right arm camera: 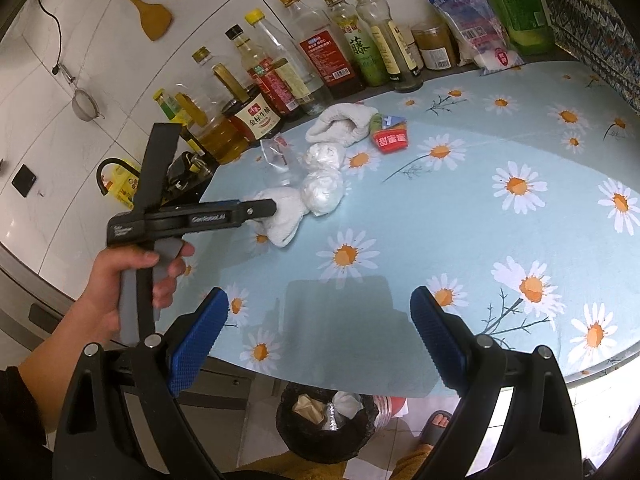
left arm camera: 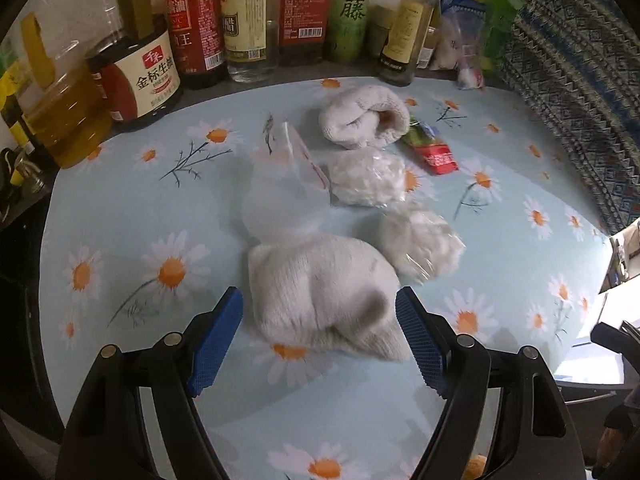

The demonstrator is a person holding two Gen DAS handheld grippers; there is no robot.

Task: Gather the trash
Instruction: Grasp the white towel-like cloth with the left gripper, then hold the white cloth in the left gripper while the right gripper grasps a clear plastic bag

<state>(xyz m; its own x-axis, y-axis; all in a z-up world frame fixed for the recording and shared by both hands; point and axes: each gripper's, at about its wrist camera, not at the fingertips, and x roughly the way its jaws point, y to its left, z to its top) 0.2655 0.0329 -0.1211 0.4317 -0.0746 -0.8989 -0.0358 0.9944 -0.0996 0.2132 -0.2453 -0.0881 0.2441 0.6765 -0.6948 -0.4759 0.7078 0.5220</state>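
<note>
A pile of trash lies on the daisy-print table (left arm camera: 140,208): a near white cloth wad (left arm camera: 320,296), two plastic-wrapped tissue balls (left arm camera: 368,178) (left arm camera: 420,246), a clear plastic bag (left arm camera: 280,192), a far white cloth (left arm camera: 362,120) and a red-green snack wrapper (left arm camera: 434,150). My left gripper (left arm camera: 320,320) is open, its blue pads either side of the near cloth wad, not closed on it. It also shows in the right wrist view (right arm camera: 264,206). My right gripper (right arm camera: 320,336) is open and empty above the table's front edge. A black trash bin (right arm camera: 328,424) stands on the floor below.
A row of oil and sauce bottles (right arm camera: 280,80) lines the back of the table. Bags of seasoning (right arm camera: 480,28) stand at the back right. A patterned cloth (left arm camera: 580,92) hangs on the right. A foot in a slipper (right arm camera: 438,424) is beside the bin.
</note>
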